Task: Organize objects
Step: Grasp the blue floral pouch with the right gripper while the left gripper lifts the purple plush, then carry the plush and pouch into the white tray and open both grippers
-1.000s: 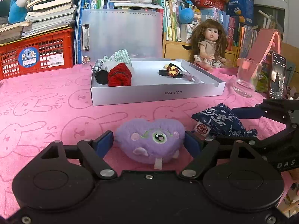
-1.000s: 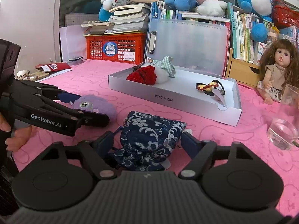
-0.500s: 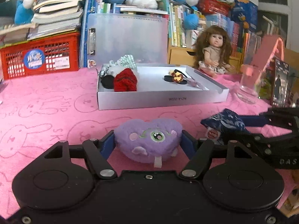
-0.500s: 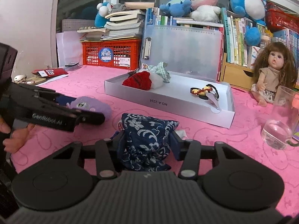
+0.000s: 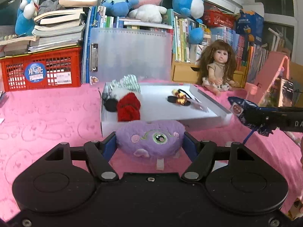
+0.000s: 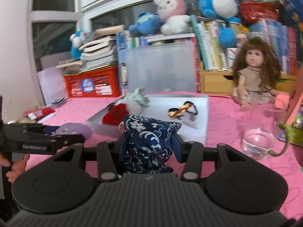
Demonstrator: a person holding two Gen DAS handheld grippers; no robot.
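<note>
Purple plush (image 5: 150, 138) sits clamped in the left gripper (image 5: 149, 145), blue pouch (image 6: 149, 141) in the right gripper (image 6: 149, 145), both above the pink cloth (image 5: 47, 117) before the white tray (image 5: 208, 113). Soft fabric may slip free.

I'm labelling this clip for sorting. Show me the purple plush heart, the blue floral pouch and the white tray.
purple plush heart (image 5: 149, 138): left wrist view, on its embroidered front.
blue floral pouch (image 6: 149, 138): right wrist view, on its patterned middle.
white tray (image 5: 203, 122): left wrist view, on its front wall.
</note>
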